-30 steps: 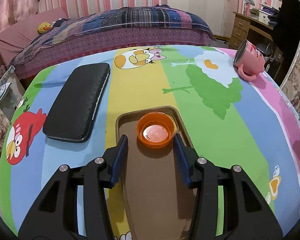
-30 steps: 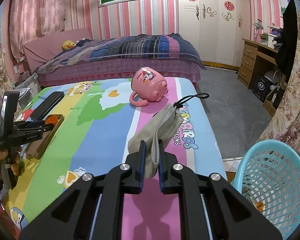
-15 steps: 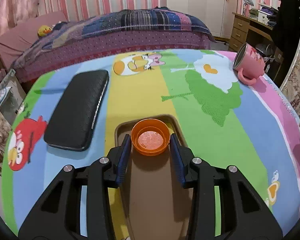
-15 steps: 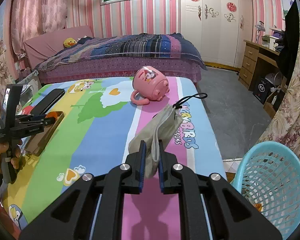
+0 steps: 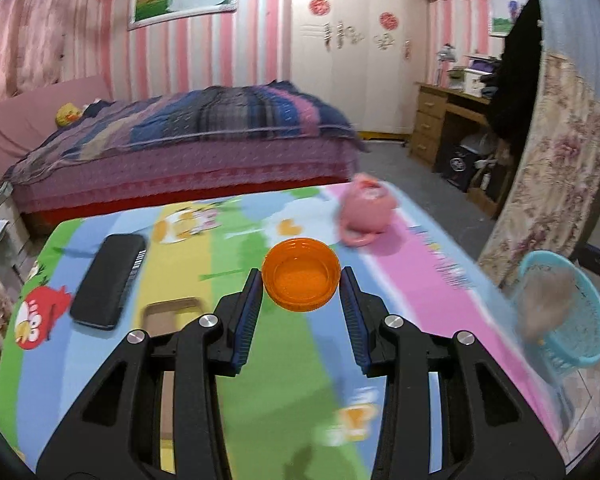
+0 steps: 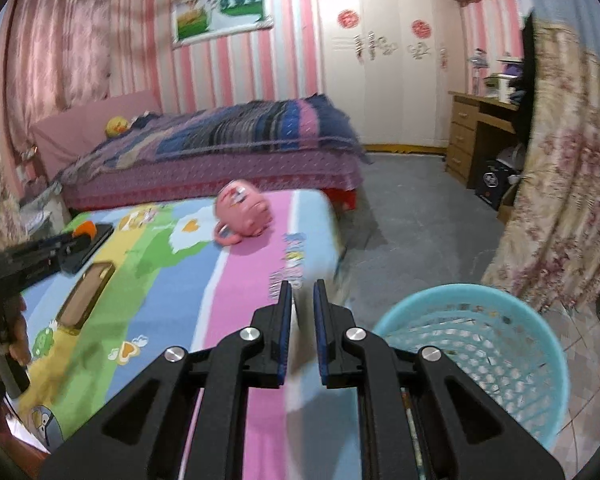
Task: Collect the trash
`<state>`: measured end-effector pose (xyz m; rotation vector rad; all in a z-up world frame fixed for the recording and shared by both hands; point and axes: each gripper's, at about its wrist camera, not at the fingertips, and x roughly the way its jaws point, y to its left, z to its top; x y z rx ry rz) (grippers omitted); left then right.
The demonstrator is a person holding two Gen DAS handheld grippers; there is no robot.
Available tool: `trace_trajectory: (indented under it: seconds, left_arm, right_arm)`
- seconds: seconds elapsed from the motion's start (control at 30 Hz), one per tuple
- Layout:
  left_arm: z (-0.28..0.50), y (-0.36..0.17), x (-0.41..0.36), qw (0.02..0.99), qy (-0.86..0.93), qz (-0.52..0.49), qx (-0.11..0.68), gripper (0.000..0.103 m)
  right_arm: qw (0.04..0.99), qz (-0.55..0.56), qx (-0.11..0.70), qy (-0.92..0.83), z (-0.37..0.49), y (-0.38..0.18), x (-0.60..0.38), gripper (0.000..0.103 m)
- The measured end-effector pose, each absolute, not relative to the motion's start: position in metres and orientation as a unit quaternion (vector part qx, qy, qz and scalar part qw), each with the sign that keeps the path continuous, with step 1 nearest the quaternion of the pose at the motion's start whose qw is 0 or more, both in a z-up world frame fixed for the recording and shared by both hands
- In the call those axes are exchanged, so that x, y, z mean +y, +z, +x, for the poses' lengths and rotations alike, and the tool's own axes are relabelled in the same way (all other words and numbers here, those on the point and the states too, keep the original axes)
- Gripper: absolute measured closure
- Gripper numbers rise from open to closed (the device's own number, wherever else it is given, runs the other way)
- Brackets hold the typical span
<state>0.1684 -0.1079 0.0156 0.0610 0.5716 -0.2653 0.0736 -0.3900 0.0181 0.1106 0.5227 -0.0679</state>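
A table point(image 5: 292, 360) under a striped cartoon-print cloth point(image 6: 172, 288) fills the lower half of both views. On it lie a black case point(image 5: 108, 280) at left, a shallow brown tray point(image 5: 168, 316) just below it, and a pink mug point(image 5: 366, 210) tipped on its side toward the upper right.

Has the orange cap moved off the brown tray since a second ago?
Yes. The orange cap, pinched in the left tongs, has been lifted off the brown tray, which now lies below and left of it.
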Motion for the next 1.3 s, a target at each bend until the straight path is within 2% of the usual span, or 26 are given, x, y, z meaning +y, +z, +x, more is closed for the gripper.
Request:
trace_trajectory:
  seconds: [0.23, 0.43, 0.5, 0.57, 0.83, 0.93, 1.1, 1.17, 1.3]
  left_arm:
    - [0.153, 0.014, -0.172, 0.942, -0.171, 0.031, 0.286, 0.064]
    - [0.151, 0.008, -0.181, 0.942, -0.169, 0.057, 0.286, 0.064]
    - [0.153, 0.005, -0.176, 0.94, -0.165, 0.054, 0.294, 0.064]
    - [0.159, 0.0, -0.17, 0.938, -0.159, 0.057, 0.302, 0.064]
    - [0.173, -0.006, -0.146, 0.941, -0.131, 0.062, 0.307, 0.064]
    - [0.176, -0.005, -0.136, 0.941, -0.126, 0.052, 0.309, 0.064]
    - [0.179, -0.004, -0.126, 0.943, -0.122, 0.04, 0.308, 0.064]
    - [0.179, -0.003, -0.125, 0.943, -0.123, 0.037, 0.307, 0.064]
    - [0.178, -0.003, -0.127, 0.943, -0.123, 0.039, 0.305, 0.064]
  right_arm:
    - [0.957, 0.1, 0.258, -0.085, 0.055, 0.01, -0.445, 0.092]
    - [0.948, 0.105, 0.291, -0.081, 0.078, -0.007, -0.446, 0.09]
    - [0.945, 0.102, 0.299, -0.085, 0.082, -0.011, -0.444, 0.078]
    - [0.944, 0.093, 0.303, -0.093, 0.087, -0.016, -0.435, 0.039]
    - [0.931, 0.045, 0.355, -0.067, 0.115, -0.04, -0.398, 0.038]
    - [0.923, 0.013, 0.379, -0.065, 0.125, -0.05, -0.385, 0.04]
    - [0.916, -0.007, 0.395, -0.069, 0.127, -0.059, -0.377, 0.072]
    - [0.917, -0.012, 0.392, -0.075, 0.127, -0.058, -0.378, 0.087]
    - [0.92, -0.006, 0.386, -0.071, 0.124, -0.055, -0.382, 0.098]
